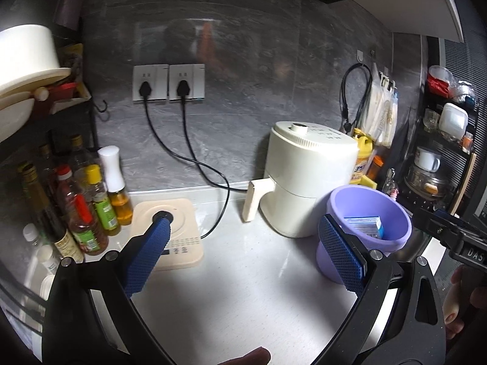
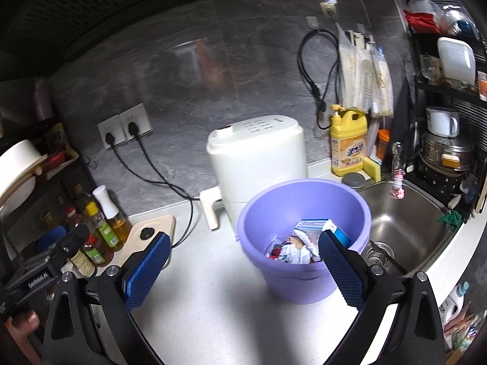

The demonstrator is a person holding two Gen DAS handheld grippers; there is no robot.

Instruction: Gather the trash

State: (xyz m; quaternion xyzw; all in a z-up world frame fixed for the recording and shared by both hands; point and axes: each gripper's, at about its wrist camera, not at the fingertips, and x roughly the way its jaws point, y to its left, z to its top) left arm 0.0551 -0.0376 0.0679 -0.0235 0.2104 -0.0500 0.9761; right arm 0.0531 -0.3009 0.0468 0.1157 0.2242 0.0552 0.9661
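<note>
With both the left gripper (image 1: 243, 252) and right gripper (image 2: 243, 261) spread wide and empty, we risk tipping the lavender plastic bucket (image 2: 304, 203) at frame centre, spilling its crumpled wrappers (image 2: 292, 249) across the white countertop (image 2: 213, 304).

The purple bucket (image 1: 369, 213) hides its floor in the left wrist view, and a blue pad covers its left wall. Labels on the sauce bottles (image 2: 100, 237) are too small to read. The sink (image 2: 404, 228) runs behind the gripper arm.
</note>
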